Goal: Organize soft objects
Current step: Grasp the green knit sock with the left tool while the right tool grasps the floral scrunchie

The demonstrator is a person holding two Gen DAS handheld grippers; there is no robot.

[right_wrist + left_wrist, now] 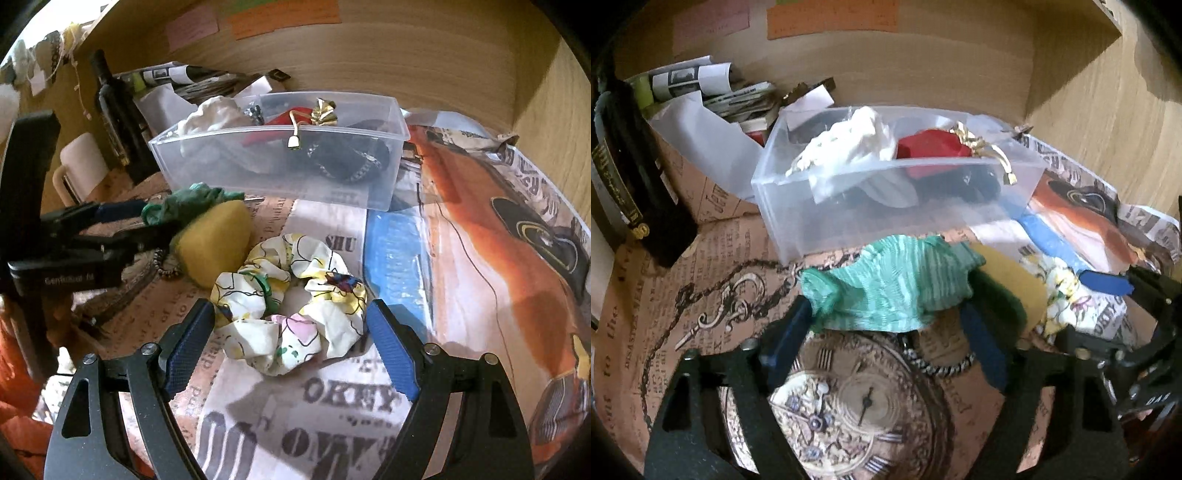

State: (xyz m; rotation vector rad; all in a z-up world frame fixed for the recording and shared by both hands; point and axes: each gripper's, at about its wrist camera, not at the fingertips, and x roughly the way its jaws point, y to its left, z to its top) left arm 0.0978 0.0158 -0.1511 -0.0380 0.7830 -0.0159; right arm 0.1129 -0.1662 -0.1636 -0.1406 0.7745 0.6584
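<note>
Left wrist: left gripper is clenching the green scrunchie, hanging near the clear bin at 12 o'clock.

Right wrist: right gripper is spreading wide, straddling the floral scrunchie; open paper at 6 o'clock.

Left gripper: blue-padded fingers clamped on a crumpled green ribbed fabric scrunchie, held above the paper.
Ahead: clear rectangular plastic bin, holding white cloth and red fabric.
Below: brown printed paper with a pocket-watch picture.
Right: floral white scrunchie.
</note>
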